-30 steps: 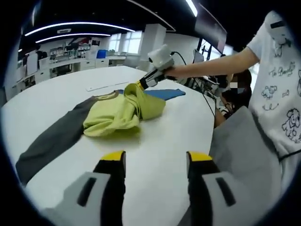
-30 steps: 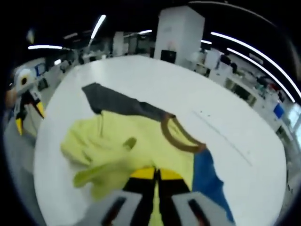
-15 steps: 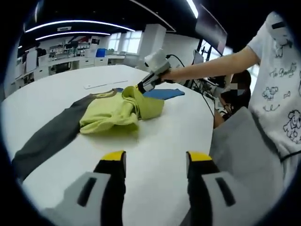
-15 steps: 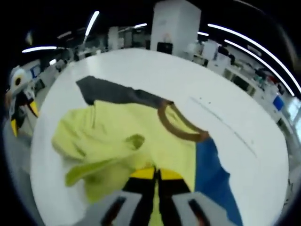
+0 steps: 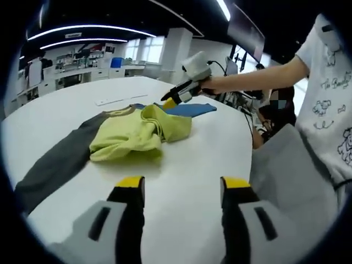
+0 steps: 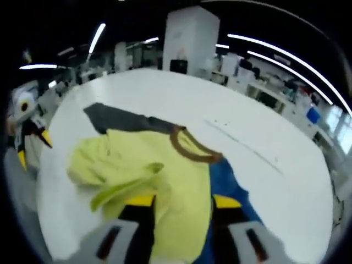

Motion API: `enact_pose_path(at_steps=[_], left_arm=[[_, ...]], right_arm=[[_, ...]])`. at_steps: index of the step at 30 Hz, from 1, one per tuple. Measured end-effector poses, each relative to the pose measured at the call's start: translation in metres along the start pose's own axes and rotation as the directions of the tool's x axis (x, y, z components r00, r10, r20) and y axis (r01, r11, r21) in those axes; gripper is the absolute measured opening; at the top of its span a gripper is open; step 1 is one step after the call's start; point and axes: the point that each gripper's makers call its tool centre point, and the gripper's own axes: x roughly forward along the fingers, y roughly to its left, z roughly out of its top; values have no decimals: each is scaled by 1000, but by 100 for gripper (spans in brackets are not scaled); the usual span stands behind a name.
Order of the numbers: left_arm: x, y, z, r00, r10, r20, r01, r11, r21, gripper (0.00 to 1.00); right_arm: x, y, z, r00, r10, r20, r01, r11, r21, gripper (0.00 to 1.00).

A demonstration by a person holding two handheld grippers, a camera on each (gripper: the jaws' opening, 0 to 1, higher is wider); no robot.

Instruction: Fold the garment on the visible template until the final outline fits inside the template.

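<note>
A yellow-green shirt [image 5: 137, 133] with grey sleeve lies bunched on the white surface [image 5: 187, 165], over a blue template [image 5: 190, 109]. Right claw [image 6: 183, 201] hovers spread, empty, above it; left claw [image 5: 181, 184] open, well apart. Mid-fold; next needs a fresh grip

— What's holding everything?
— A round white table [image 5: 192, 159].
— And on it?
— A bunched garment [image 5: 129, 135]: yellow-green body, grey sleeve stretched flat toward the edge, blue part on the far side, brown collar [image 6: 190, 146] on top.
</note>
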Motion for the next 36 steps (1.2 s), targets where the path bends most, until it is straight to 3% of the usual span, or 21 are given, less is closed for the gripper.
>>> enact_pose_path(at_steps=[4, 11, 18, 21, 24, 30, 36], left_arm=[[10, 1, -4, 1000, 12, -24, -11, 1000, 20, 52], [30, -2, -5, 999, 10, -43, -8, 999, 31, 54], [42, 0, -1, 999, 21, -34, -20, 999, 25, 53], [47, 10, 0, 997, 78, -19, -78, 997, -2, 49], [52, 16, -1, 992, 122, -25, -122, 993, -3, 44], [63, 25, -6, 983, 178, -33, -178, 984, 6, 35], [79, 41, -13, 970, 234, -65, -231, 972, 44, 26]], right_arm=[[-11, 10, -4, 1000, -15, 9, 16, 998, -62, 53], [-29, 38, -1, 997, 29, 66, -29, 1000, -9, 65], [-37, 72, -11, 994, 71, 87, -74, 996, 41, 79], [-34, 82, -20, 994, 80, 69, -82, 996, 30, 77], [-32, 87, -21, 994, 93, 63, -96, 995, 41, 68], [-27, 99, -20, 991, 107, 75, -113, 991, 76, 62], [-19, 102, -20, 991, 105, 86, -115, 986, 121, 48]])
